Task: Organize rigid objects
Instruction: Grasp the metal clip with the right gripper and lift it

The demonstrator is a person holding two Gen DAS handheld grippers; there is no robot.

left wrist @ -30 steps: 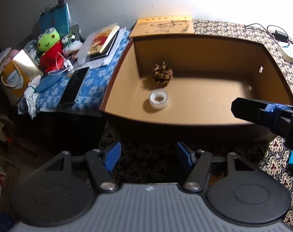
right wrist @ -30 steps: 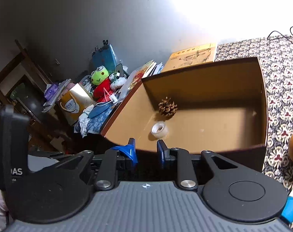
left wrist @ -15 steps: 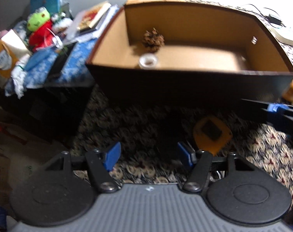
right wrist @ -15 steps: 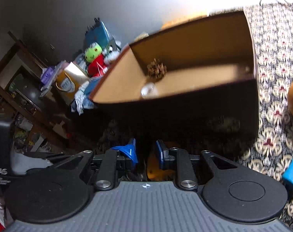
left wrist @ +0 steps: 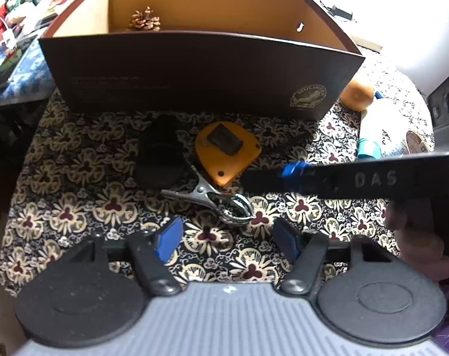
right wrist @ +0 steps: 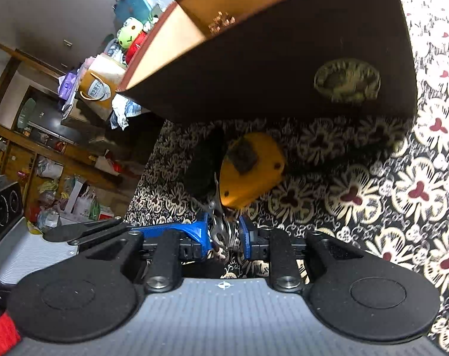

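A metal spring clamp lies on the patterned cloth beside an orange tape measure and a black round object, in front of a brown cardboard box holding a pine cone. My left gripper is open and empty just in front of the clamp. My right gripper has its blue fingers around the clamp's ring end, with a gap on both sides; the tape measure lies just beyond. The right gripper also shows in the left wrist view.
An orange fruit and a white bottle with a blue cap lie right of the box. Toys, books and a phone crowd the blue-clothed table to the left. Shelves and clutter fill the far left.
Both grippers have dropped from over the box down to the cloth in front of it. The right gripper's fingers now straddle the spring clamp.
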